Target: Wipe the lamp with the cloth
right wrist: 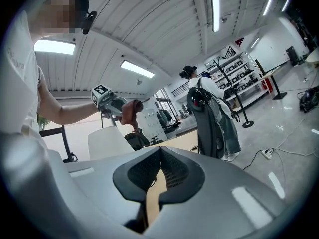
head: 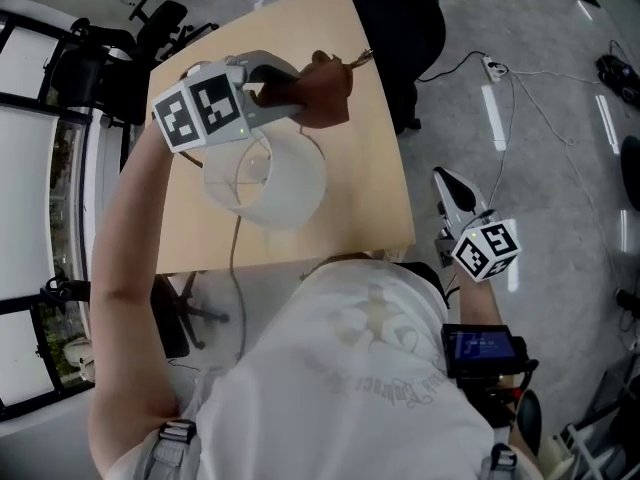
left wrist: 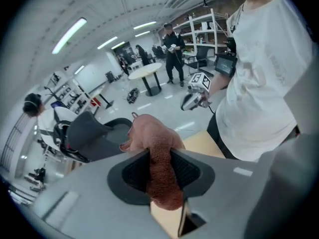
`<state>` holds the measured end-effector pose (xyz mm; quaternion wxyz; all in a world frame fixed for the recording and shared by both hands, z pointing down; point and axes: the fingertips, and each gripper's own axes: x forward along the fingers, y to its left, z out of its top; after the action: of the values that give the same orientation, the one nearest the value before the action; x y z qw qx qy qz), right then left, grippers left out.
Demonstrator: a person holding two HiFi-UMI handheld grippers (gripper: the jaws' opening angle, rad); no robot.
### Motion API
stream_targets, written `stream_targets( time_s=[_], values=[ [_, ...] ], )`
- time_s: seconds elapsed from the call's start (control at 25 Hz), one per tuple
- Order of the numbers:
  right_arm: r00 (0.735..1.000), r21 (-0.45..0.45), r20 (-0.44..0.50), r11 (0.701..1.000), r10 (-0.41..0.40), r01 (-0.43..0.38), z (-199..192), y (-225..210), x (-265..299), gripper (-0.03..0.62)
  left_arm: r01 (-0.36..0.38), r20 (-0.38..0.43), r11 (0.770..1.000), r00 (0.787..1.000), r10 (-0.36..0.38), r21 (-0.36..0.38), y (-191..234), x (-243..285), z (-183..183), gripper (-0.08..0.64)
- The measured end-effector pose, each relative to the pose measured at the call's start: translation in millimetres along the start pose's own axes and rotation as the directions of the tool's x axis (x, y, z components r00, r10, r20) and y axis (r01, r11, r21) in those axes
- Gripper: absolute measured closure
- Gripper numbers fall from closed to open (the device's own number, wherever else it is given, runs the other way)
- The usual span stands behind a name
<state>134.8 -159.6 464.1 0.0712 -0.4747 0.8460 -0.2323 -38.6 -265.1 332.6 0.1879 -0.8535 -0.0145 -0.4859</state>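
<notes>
A white lamp shade (head: 270, 180) stands on the wooden table (head: 372, 173); the right gripper view shows the shade (right wrist: 106, 141) at the left. My left gripper (head: 296, 94) hangs just above the shade's far rim. It is shut on a brown cloth (head: 325, 92), and the cloth (left wrist: 155, 136) bulges out past the pads in the left gripper view. My right gripper (head: 445, 180) is held off the table's right edge, over the floor. Its jaws (right wrist: 160, 156) meet at the tips with nothing between them.
The lamp's cord (head: 235, 268) runs off the near table edge. A black chair (head: 400, 23) stands at the far side, hung with a jacket (right wrist: 214, 118). A power strip (head: 492, 68) and cables lie on the floor at the right. People stand in the background (left wrist: 174, 51).
</notes>
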Motion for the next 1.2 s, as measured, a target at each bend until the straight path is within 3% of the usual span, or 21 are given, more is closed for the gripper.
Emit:
stream_targets(
  time_s=[0.12,0.24,0.48,0.64,0.72,0.88,1.04,1.2],
  values=[
    [1.000,-0.017,0.002,1.000,-0.001,0.001,-4,20,1,0.580,-0.154,0.069,0.986,0.985,0.158,-0.071,-3,-50,4,0.446],
    [0.999,-0.072,-0.034,0.997,0.015,-0.018,0,34,1,0.580,-0.250,0.109,0.956,0.957,0.268,-0.154,-17,-75,7,0.446],
    [0.990,-0.202,-0.106,0.973,0.095,-0.115,12,71,12,0.580,-0.366,0.106,0.886,0.906,0.409,-0.286,-38,-96,15,0.446],
    [0.978,-0.216,-0.131,0.958,0.165,-0.190,16,83,21,0.580,-0.432,0.052,0.835,0.878,0.476,-0.341,-59,-93,29,0.446],
    [0.972,-0.204,-0.136,0.955,0.190,-0.215,13,85,27,0.580,-0.480,0.013,0.782,0.849,0.528,-0.398,-68,-90,34,0.446],
    [0.952,-0.194,-0.165,0.938,0.257,-0.287,2,104,28,0.580,-0.561,-0.089,0.614,0.774,0.627,-0.555,-103,-74,33,0.446],
    [0.935,-0.183,-0.185,0.924,0.304,-0.337,23,61,17,0.580,-0.725,-0.315,0.471,0.661,0.681,-0.503,-92,-24,35,0.446],
    [0.918,-0.164,-0.210,0.914,0.336,-0.372,29,28,9,0.580,-0.825,-0.473,0.332,0.542,0.695,-0.456,-78,-13,16,0.446]
  ],
)
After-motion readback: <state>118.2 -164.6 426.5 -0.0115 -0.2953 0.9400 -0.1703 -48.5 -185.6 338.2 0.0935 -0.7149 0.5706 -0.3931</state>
